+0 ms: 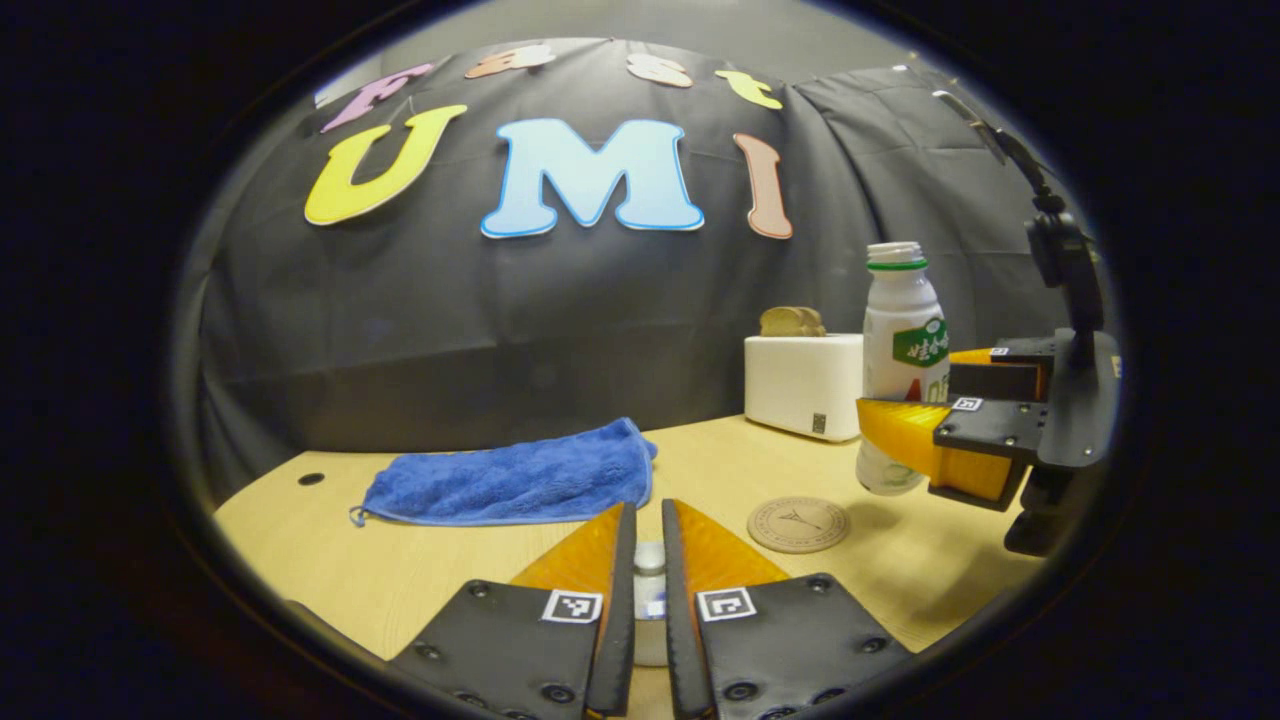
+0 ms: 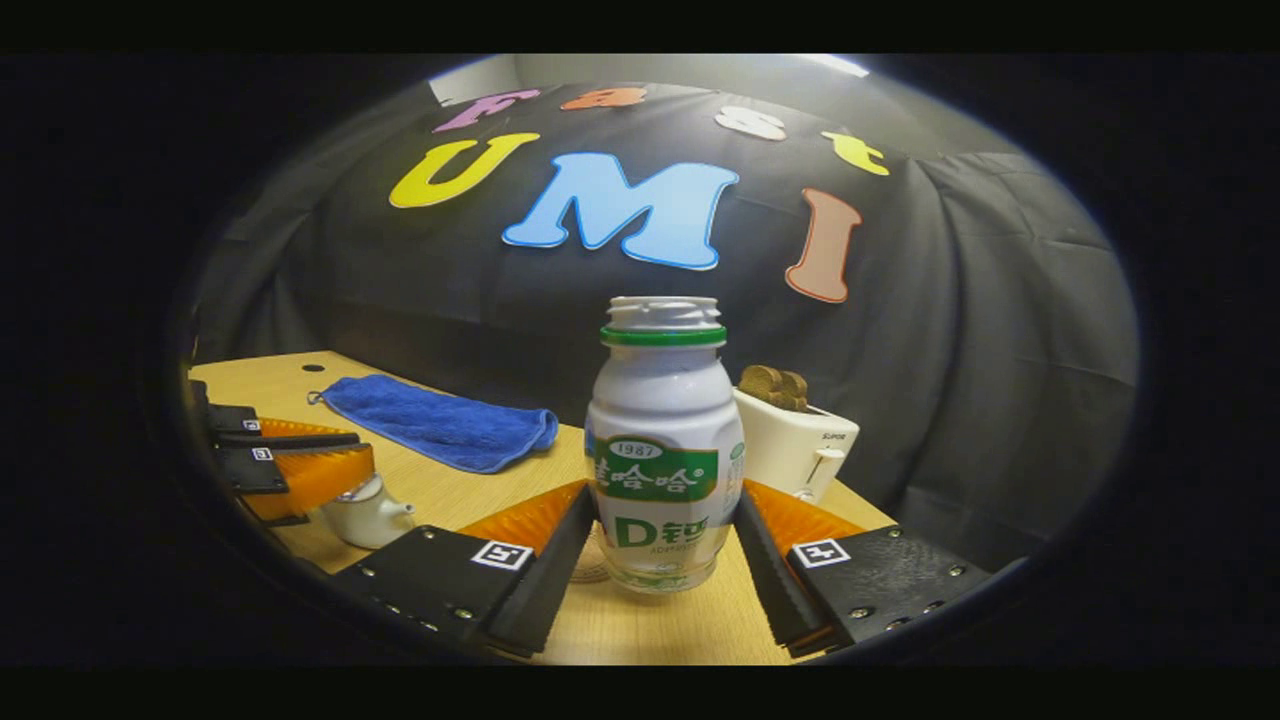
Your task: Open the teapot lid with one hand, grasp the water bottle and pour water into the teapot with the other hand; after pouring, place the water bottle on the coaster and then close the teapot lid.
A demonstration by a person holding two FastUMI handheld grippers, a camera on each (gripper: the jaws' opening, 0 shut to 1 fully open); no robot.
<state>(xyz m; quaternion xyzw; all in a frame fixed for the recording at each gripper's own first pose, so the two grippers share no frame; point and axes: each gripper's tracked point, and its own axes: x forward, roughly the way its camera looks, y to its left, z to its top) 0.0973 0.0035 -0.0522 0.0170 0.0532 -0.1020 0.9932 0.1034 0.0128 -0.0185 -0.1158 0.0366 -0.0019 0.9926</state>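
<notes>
Water bottle was clamped upright in my right gripper, lifted near the coaster; left gripper pinched the teapot lid. Uncapped, so tilting early would've spilled on the counter.

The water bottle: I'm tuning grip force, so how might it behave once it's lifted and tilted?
The water bottle stands tall on a narrow base, so a nudge could tip it. Its glossy plastic looks slippery and probably squeezable. It has no cap, so it may spill early. The right gripper brackets its lower body.
</notes>
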